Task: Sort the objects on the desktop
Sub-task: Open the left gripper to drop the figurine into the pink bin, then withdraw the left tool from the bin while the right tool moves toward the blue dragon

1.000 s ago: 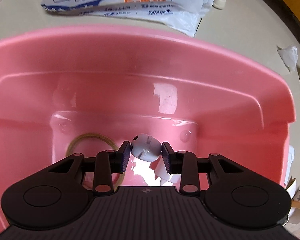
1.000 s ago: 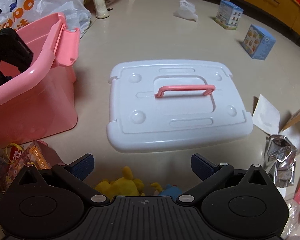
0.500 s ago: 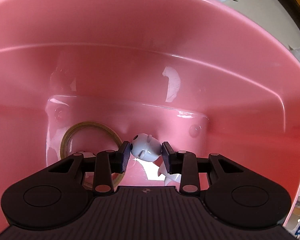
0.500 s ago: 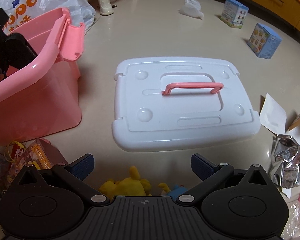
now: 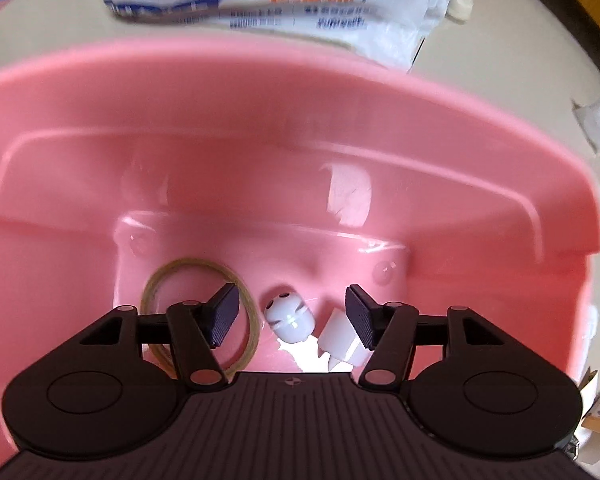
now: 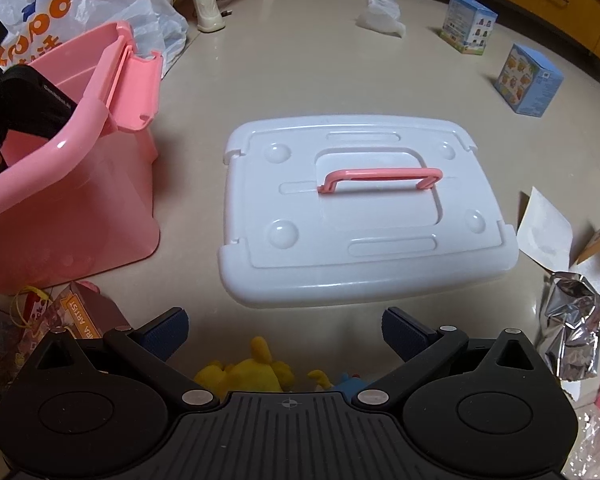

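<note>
My left gripper (image 5: 291,314) points straight down into a pink bin (image 5: 284,92), and its jaws are opening. A small white round toy (image 5: 289,317) lies on the bin floor below the gap, free of both pads. Beside it lie a tape ring (image 5: 198,312) and a white plastic piece (image 5: 340,340). In the right wrist view my right gripper (image 6: 285,330) stands open above a yellow plush toy (image 6: 252,372), touching nothing. The pink bin (image 6: 72,184) is at the left there, with the left tool's black body (image 6: 32,108) over its rim.
A white lid with a pink handle (image 6: 364,208) lies on the floor ahead of the right gripper. Two blue boxes (image 6: 528,80) stand at the far right, a foil wrapper (image 6: 572,324) and papers to the right, small boxes (image 6: 60,320) at lower left, plastic bags (image 6: 80,4) behind the bin.
The left gripper's jaws have parted and let go of the white round toy, which now lies on the bin floor. The left gripper has risen a little. The right gripper has stayed put.
</note>
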